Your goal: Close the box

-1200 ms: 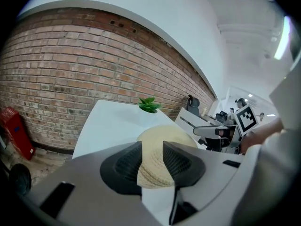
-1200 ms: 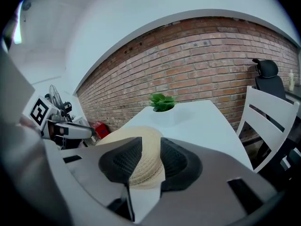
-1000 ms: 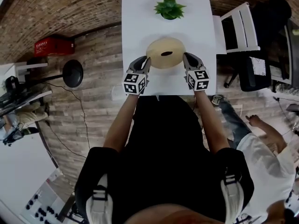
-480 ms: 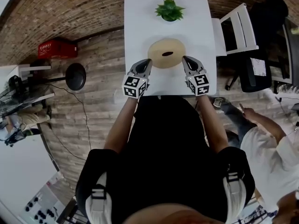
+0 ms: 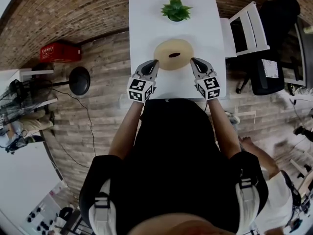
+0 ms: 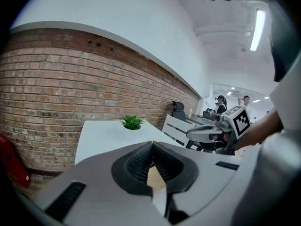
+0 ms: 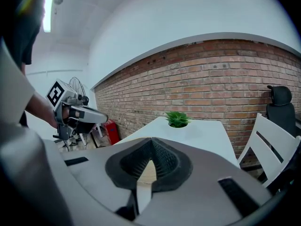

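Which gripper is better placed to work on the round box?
Right, barely: left gripper and right gripper both sit shut beside the round box, but the right's tip seems farther alongside it.

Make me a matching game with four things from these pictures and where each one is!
Things:
1. plant
2. round box
3. red crate
4. white chair

Places:
A. on the floor, left of the table
B. beside the table, on its right
C. at the table's far end
D. on the table, nearer the person

Pairs: 1-C, 2-D, 3-A, 4-B
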A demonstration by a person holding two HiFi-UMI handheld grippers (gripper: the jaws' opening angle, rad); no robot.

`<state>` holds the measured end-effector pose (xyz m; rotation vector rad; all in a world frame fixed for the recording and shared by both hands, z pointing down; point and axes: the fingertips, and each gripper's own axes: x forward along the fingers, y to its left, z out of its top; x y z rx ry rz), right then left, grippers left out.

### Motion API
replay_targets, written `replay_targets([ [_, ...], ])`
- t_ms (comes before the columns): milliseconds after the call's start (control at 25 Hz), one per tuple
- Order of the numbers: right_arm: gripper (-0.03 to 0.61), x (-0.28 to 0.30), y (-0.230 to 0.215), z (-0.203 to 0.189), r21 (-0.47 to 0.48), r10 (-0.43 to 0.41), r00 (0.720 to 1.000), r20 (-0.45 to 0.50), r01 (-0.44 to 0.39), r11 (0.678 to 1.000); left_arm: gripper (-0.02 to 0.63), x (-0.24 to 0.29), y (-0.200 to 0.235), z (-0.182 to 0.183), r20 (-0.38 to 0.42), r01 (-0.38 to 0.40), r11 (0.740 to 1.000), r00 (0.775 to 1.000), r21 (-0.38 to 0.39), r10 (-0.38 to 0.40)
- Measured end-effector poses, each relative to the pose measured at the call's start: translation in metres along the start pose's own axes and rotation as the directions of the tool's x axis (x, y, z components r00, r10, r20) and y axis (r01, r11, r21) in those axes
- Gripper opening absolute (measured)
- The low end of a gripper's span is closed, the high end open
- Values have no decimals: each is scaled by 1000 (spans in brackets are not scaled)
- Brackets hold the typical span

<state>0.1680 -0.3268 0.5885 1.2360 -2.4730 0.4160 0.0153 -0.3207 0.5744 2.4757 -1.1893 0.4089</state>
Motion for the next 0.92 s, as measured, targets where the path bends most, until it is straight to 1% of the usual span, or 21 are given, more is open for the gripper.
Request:
replay_targets([
  [120, -2, -1, 2, -1, -7, 8, 1000, -12, -8, 1000, 21, -1, 0, 2, 3, -4, 1000, 1000, 2, 4],
  [520, -2, -2, 7, 3, -13, 28, 1000, -5, -29, 1000, 21, -4, -1, -1, 4, -23, 1000, 1000, 8, 23],
  [640, -2, -3, 4, -1, -21, 28, 999, -19, -28, 999, 21, -3, -1, -1, 7, -27, 1000, 1000, 4, 27],
  [920, -2, -5, 8, 1, -7, 23, 1000, -9, -23, 1000, 21, -8, -1, -3, 6, -34, 999, 999, -2, 34],
])
